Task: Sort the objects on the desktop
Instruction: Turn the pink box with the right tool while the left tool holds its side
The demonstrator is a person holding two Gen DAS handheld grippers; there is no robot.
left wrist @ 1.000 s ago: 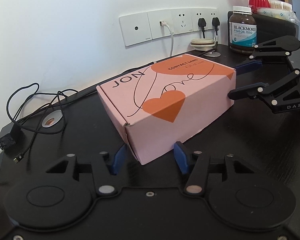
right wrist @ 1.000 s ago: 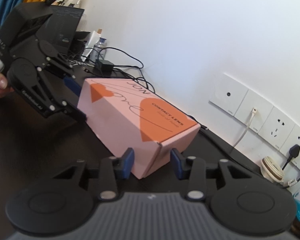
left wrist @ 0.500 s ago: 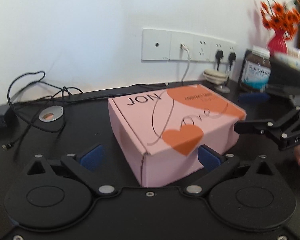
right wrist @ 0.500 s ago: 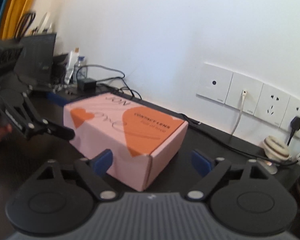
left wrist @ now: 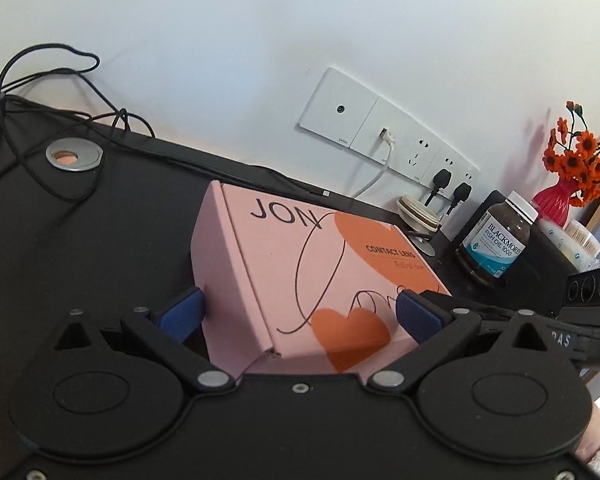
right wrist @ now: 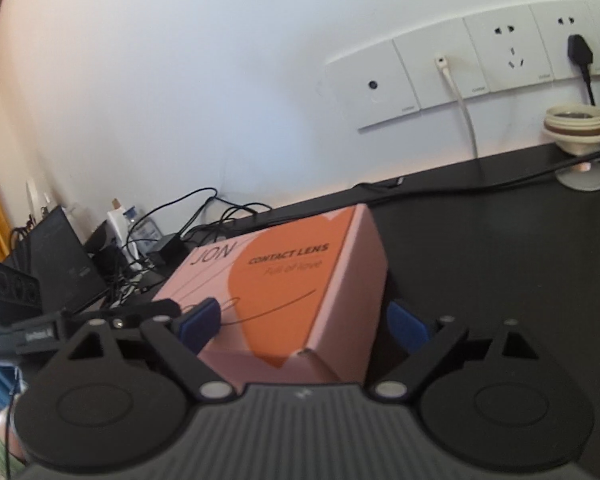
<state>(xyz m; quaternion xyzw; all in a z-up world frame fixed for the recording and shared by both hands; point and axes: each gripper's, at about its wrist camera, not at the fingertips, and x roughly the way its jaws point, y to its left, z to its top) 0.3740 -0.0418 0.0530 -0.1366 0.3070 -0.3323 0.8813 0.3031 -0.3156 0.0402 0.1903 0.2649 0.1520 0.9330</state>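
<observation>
1. Resting on the dark surface (left wrist: 100,248) near the wall is a pink box (left wrist: 300,272) printed with orange hearts and the words "JON" and "CONTACT LENS".
2. Left tongs (left wrist: 298,314) are spread wide, having just been opening; one corner of the box sits between the blue pads (left wrist: 182,312), and the pads do not appear to press on it.
3. Right tongs (right wrist: 302,324) are also spread, their jaws having just been opening further; the opposite end of the box lies between their blue pads without being pinched.
4. Each tool shows at the edge of the other's view, so the two face the box from opposite ends.
5. Behind the box, white wall sockets (left wrist: 384,144) carry a white cable and two black plugs.
6. A brown fish oil bottle (left wrist: 496,236) stands to the right in the left view, beside a red vase (left wrist: 556,200) of orange flowers.
7. Black cables (left wrist: 56,120) loop over the surface at the left, around a round metal cable hole (left wrist: 74,155).
8. A small cream cup on a stand (right wrist: 578,128) sits below the sockets.
</observation>
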